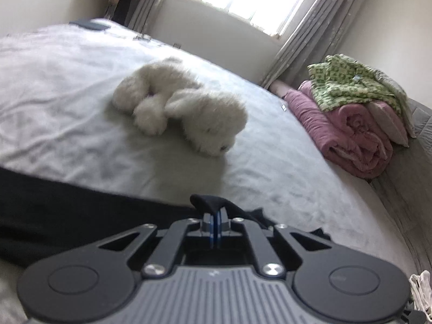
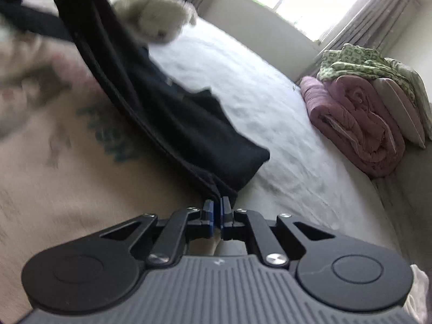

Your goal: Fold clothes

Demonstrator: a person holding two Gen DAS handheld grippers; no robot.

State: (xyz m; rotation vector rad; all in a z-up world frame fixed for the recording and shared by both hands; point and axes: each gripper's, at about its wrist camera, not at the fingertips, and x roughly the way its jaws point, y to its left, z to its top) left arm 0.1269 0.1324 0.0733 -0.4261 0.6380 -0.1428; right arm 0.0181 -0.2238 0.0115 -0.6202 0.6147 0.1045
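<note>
So both grippers are clamped onto the same black knit garment [image 2: 167, 102], and it's strung up between them above the bed with the pale grey rumpled sheet [image 1: 67, 89]. The left gripper [image 1: 217, 216] has its jaws pressed together on a bunched fold of the fabric, which humps up right over the tips; from there the cloth runs off to the left of the jaws as a wide, flat dark band lying low over the bed.

The right gripper [image 2: 217, 205] has its jaws pinched on a gathered corner of the garment. In that view the fabric climbs away from the jaws up and to the left as a long drape with a stitched hem along its lower edge, while a looser, thicker fold sags out to the right just ahead of the jaws. It looks heavy and matte, sweater-like. The far top end is too blurred to read.

Ahead of the left jaws, well apart from them, a fluffy white plush toy [image 1: 181, 102] lies on the sheet. Off to the right sits a rolled pink quilt [image 1: 348, 132] with a green patterned blanket [image 1: 351, 81] stacked on top.
</note>
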